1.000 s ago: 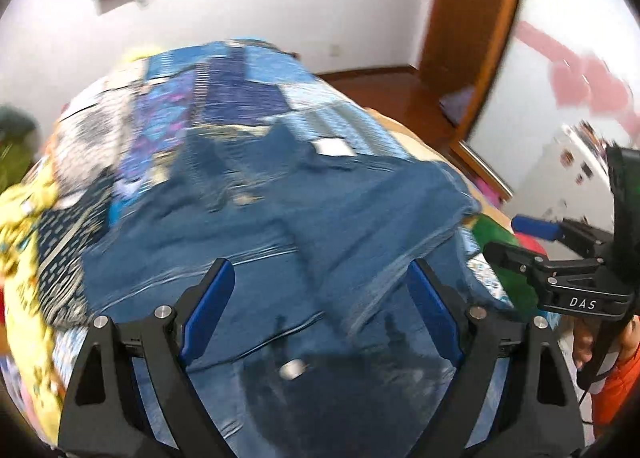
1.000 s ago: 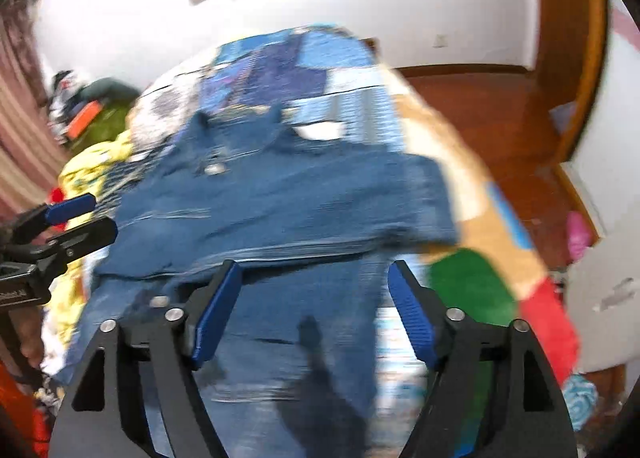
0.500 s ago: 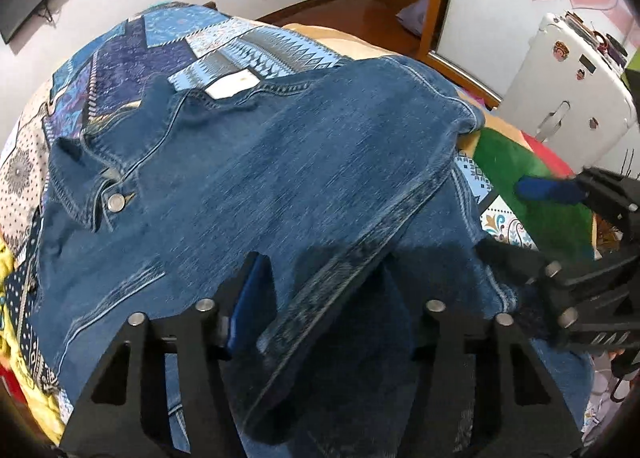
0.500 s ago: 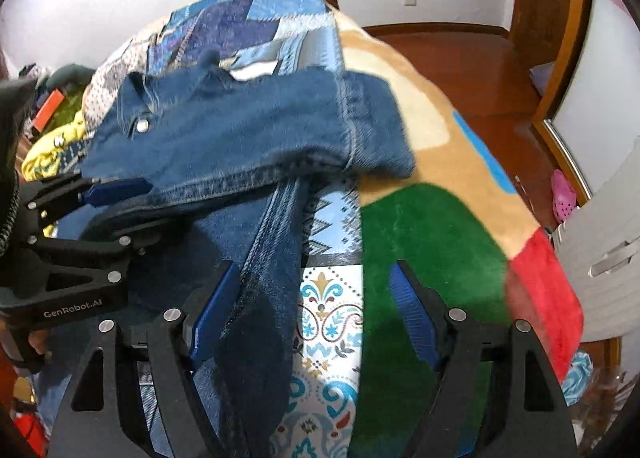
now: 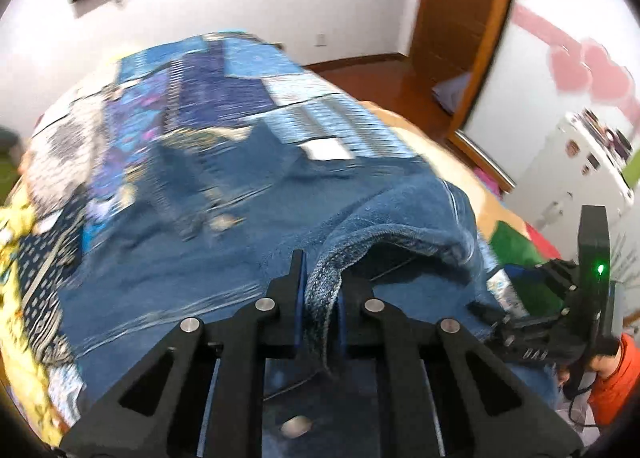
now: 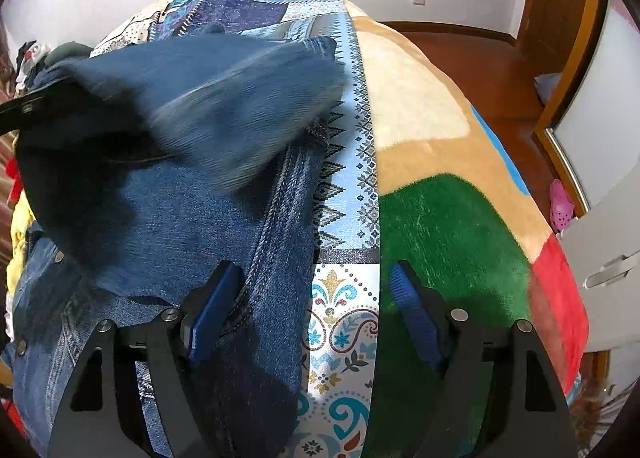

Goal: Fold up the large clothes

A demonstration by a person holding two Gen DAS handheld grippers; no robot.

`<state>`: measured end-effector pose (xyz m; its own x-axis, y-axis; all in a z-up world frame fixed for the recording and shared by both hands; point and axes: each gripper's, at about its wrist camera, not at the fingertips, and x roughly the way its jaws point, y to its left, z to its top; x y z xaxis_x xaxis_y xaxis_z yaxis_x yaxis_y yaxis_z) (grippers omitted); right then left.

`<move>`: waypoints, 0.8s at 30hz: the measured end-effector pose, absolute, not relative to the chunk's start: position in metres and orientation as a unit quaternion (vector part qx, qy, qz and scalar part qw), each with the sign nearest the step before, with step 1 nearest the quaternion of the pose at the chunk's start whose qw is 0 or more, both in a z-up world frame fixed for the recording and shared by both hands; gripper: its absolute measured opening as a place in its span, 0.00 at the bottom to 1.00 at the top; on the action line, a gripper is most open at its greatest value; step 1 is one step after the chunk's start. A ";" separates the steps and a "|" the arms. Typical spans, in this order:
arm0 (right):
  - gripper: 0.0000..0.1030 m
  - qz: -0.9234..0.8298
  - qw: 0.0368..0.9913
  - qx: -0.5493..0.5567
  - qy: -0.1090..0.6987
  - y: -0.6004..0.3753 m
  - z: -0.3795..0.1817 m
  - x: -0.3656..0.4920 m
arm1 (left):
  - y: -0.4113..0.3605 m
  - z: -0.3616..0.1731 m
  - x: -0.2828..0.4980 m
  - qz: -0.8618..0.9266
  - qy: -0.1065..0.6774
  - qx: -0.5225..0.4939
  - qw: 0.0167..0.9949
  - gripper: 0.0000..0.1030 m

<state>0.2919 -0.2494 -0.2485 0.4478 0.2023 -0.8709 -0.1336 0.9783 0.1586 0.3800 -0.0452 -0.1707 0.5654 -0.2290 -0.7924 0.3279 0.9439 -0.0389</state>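
Pinching a sleeve seam of the denim jacket (image 5: 168,278), the left gripper (image 5: 320,312) has just snapped closed on it. The right gripper (image 6: 312,318) hangs wide apart, empty. Next, the sleeve probably needs laying across the jacket.

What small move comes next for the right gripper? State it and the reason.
Probably close the right gripper on the denim jacket edge between its open jaws. The left gripper, jaws just closed, already pinches a denim fold, so both sides would be held for folding.

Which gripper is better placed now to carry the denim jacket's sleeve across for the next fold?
Probably the left gripper: it has just closed on the denim jacket sleeve edge. The right gripper is open over the jacket's side seam, holding nothing.
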 end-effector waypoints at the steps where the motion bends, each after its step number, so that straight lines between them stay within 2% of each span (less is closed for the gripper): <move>1: 0.74 0.098 0.850 0.032 0.516 -0.249 -0.249 0.292 | -0.031 -0.172 0.376 -0.146 0.443 0.049 0.883 0.11; 5: 0.75 0.094 0.851 0.030 0.516 -0.248 -0.249 0.291 | 0.023 -0.194 0.359 -0.110 0.477 0.007 0.872 0.11; 7: 0.75 0.093 0.851 0.027 0.516 -0.247 -0.249 0.291 | 0.043 -0.209 0.349 -0.102 0.494 -0.018 0.863 0.20; 9: 0.76 0.091 0.851 0.024 0.517 -0.245 -0.250 0.292 | 0.058 -0.222 0.338 -0.098 0.504 -0.046 0.857 0.35; 16: 0.77 0.086 0.849 0.016 0.521 -0.242 -0.251 0.293 | 0.085 -0.249 0.312 -0.078 0.507 -0.123 0.850 0.51; 18: 0.77 0.084 0.848 0.015 0.522 -0.242 -0.251 0.293 | 0.081 -0.248 0.312 -0.074 0.510 -0.112 0.850 0.51; 22: 0.77 0.078 0.846 0.012 0.527 -0.240 -0.249 0.294 | 0.055 -0.228 0.315 -0.074 0.500 -0.028 0.862 0.52; 24: 0.77 0.077 0.845 0.010 0.530 -0.240 -0.245 0.295 | 0.040 -0.214 0.315 -0.095 0.486 0.001 0.869 0.59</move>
<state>0.2946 -0.2399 -0.2453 0.4273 0.1404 -0.8931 -0.1194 0.9880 0.0981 0.3151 0.0400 -0.2138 0.5102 -0.1648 -0.8442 0.1658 0.9819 -0.0915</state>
